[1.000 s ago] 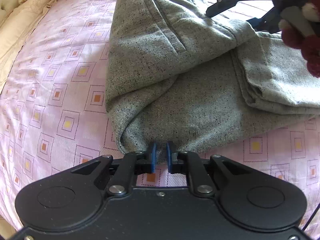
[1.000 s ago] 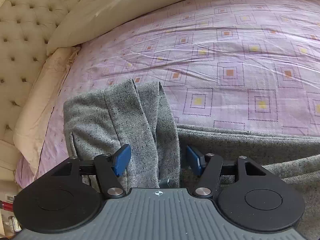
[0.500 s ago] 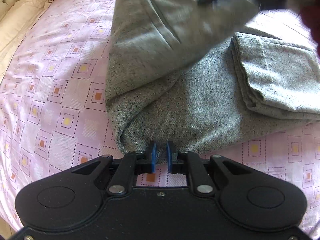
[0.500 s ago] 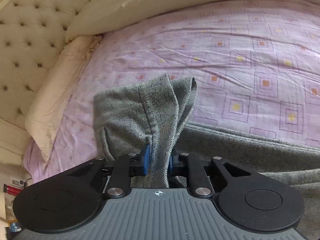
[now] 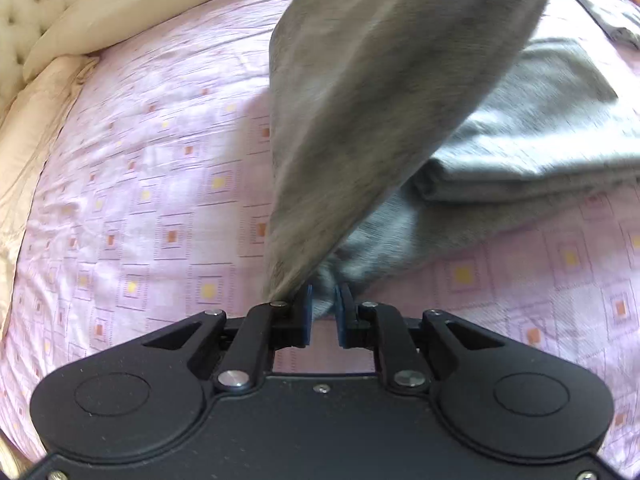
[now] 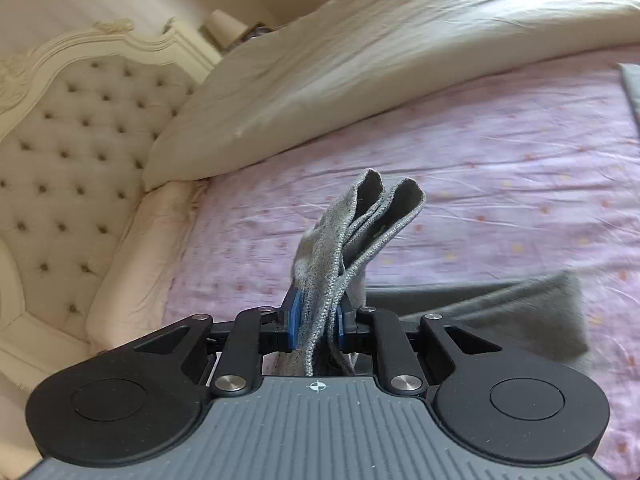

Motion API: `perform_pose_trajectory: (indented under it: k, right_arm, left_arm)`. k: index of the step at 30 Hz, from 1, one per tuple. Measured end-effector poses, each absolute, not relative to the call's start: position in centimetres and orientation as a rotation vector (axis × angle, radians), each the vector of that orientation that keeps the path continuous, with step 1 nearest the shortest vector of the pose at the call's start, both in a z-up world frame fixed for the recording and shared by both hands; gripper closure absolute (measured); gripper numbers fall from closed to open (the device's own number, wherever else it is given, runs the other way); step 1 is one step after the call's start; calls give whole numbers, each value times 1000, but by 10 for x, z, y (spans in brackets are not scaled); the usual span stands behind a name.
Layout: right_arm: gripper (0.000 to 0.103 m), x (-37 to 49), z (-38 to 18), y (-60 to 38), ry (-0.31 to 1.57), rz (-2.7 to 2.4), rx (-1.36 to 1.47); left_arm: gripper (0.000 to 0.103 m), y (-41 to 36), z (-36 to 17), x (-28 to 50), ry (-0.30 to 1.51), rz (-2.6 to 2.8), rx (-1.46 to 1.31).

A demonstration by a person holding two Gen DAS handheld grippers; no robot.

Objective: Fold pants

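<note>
The grey knit pants (image 5: pixel 380 100) lie partly folded on the pink bed sheet (image 5: pixel 140 200). In the left wrist view one end rises steeply out of frame at the top, while the folded rest (image 5: pixel 540 120) stays flat to the right. My left gripper (image 5: pixel 323 312) is shut on the near corner of the pants, just above the sheet. In the right wrist view my right gripper (image 6: pixel 318 320) is shut on a bunched edge of the pants (image 6: pixel 360 232), several layers sticking up past the pads, high above the bed. More of the pants (image 6: pixel 520 312) hangs blurred below to the right.
A cream duvet (image 6: pixel 360 60) is heaped along the far side of the bed. A tufted cream headboard (image 6: pixel 72 152) stands at the left. Another grey cloth (image 5: pixel 608 12) lies at the far right of the sheet.
My right gripper closed on the pants' edge and lifted it well off the bed. My left gripper, still gripping its corner, shifted, and the cloth between them now stretches upward.
</note>
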State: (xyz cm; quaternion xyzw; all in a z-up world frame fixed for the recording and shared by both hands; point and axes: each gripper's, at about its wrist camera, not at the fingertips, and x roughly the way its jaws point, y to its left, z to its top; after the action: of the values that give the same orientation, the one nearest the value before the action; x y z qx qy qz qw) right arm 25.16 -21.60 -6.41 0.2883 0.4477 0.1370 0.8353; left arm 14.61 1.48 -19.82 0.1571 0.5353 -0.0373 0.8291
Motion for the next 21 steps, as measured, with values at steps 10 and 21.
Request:
perform_pose_trajectory:
  k: [10, 21]
  right_arm:
    - [86, 228, -139, -289, 1037, 69, 729]
    - [86, 215, -152, -302, 1047, 19, 647]
  left_arm:
    - [78, 18, -185, 119, 1117, -147, 375]
    - [78, 18, -141, 178, 1014, -192, 287]
